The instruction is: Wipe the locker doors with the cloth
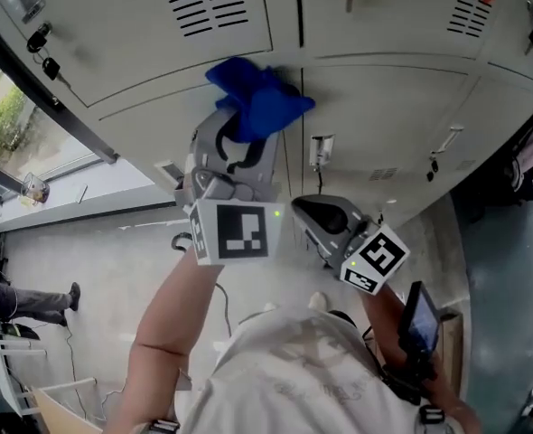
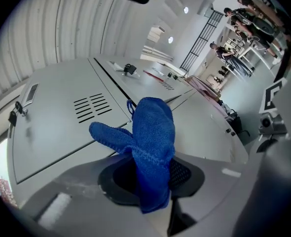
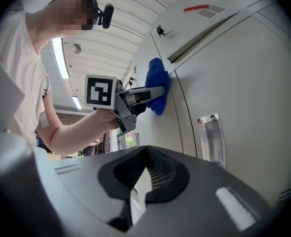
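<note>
Left claw is clamped on the blue cloth, which is pressed against a locker door near its top edge. Right claw, lower down, has its jaws together with nothing between them.

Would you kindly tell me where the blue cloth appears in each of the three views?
Head view: blue cloth upper centre, above the left hand-held gripper.
Left gripper view: centre, clamped between the jaws.
Right gripper view: upper centre, against a door.
Shared landmark: the grey locker doors behind it.
</note>
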